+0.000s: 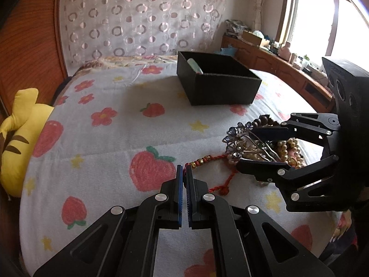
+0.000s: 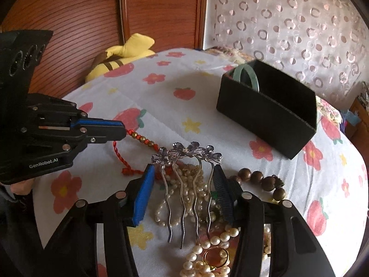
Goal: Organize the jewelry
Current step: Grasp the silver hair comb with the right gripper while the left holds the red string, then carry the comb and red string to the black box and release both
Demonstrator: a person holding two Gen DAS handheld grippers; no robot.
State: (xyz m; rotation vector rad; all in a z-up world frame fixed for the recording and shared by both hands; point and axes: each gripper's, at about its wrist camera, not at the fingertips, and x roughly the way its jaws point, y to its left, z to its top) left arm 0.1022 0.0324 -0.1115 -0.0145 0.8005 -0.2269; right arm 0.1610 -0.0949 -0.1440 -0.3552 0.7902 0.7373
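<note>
A pile of jewelry lies on the bed: a silver hair comb with purple crystal flowers [image 2: 186,154], pearl strands [image 2: 207,249], a gold ring [image 2: 215,257], brown wooden beads [image 2: 258,177] and a red cord bracelet with gold beads [image 2: 141,138]. My left gripper [image 1: 184,169] is shut on the end of the red cord bracelet [image 1: 203,161]; it also shows in the right wrist view [image 2: 123,129]. My right gripper [image 2: 182,173] is open, its jaws either side of the comb's prongs; it also shows in the left wrist view [image 1: 248,144]. A black box [image 1: 216,80] holds a green jade bangle [image 2: 248,72].
The bed has a white sheet with strawberries and flowers [image 1: 110,143]. A yellow plush toy [image 1: 18,138] lies at the left edge by the wooden headboard [image 1: 30,46]. A wooden cabinet with clutter [image 1: 272,55] stands under the window at the right.
</note>
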